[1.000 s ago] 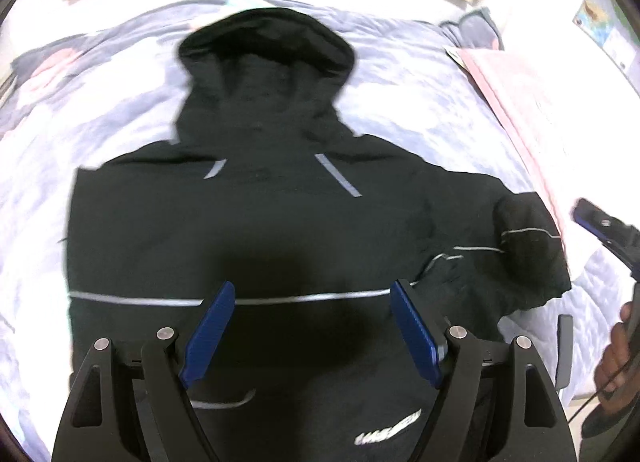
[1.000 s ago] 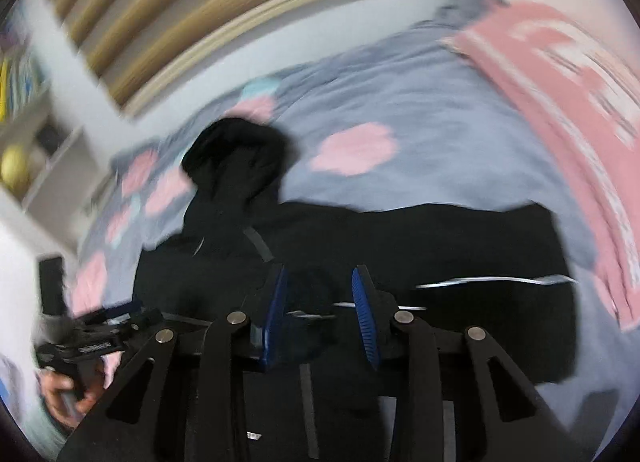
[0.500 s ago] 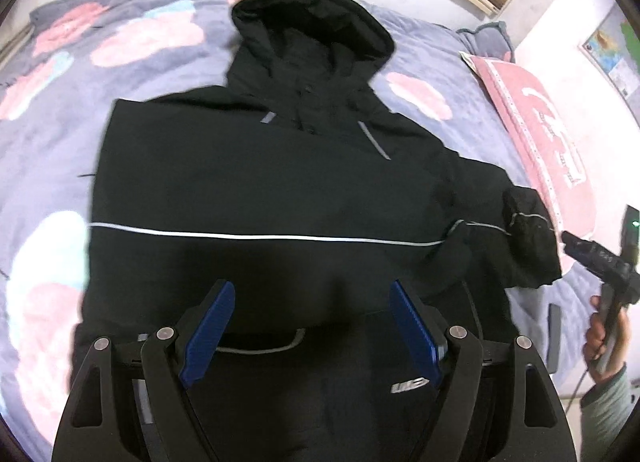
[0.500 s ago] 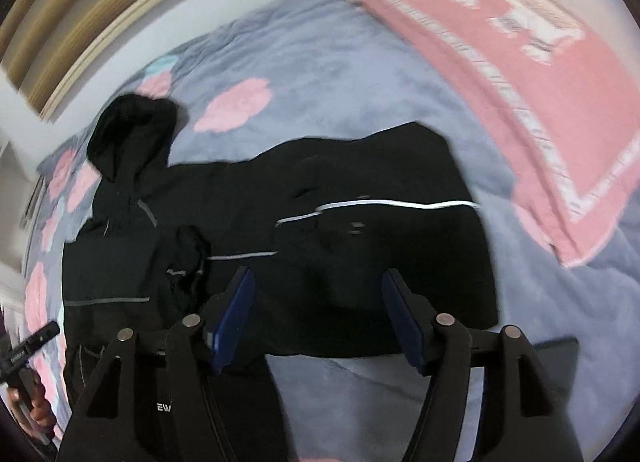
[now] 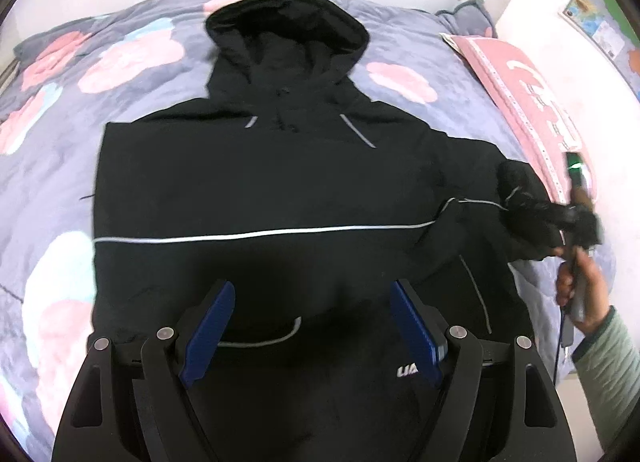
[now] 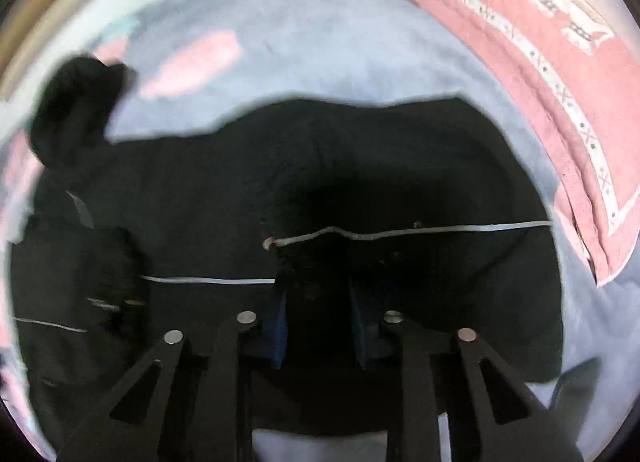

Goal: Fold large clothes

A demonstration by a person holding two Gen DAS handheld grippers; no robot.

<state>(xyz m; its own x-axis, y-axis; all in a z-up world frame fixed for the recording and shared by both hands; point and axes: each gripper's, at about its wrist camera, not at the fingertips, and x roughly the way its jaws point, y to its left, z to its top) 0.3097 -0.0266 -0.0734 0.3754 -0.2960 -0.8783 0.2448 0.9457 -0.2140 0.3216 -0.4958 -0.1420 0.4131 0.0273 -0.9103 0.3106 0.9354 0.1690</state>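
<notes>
A black hooded jacket [image 5: 260, 182] with thin reflective stripes lies front-up on the bed, its hood [image 5: 288, 26] at the far end. My left gripper [image 5: 312, 326] hovers open over the jacket's lower front with nothing between its blue pads [image 5: 208, 326]. In the right wrist view, my right gripper [image 6: 318, 318] is down on the jacket's right sleeve [image 6: 380, 182]. Its jaws are closing, with black sleeve fabric bunched between them. The left wrist view shows that gripper [image 5: 576, 222] at the sleeve's cuff, held by a hand [image 5: 580, 294] in a striped green cuff.
The bed has a grey-blue cover [image 5: 60, 102] with pink flower blotches. A pink pillow [image 5: 532, 102] lies along the right side, close to the sleeve [image 6: 520, 42]. A white wall and wooden slats run behind the bed's far edge.
My right gripper opened wide, dropped onto the sleeve and closed down on its fabric. The left gripper stayed open and shifted only slightly over the jacket.
</notes>
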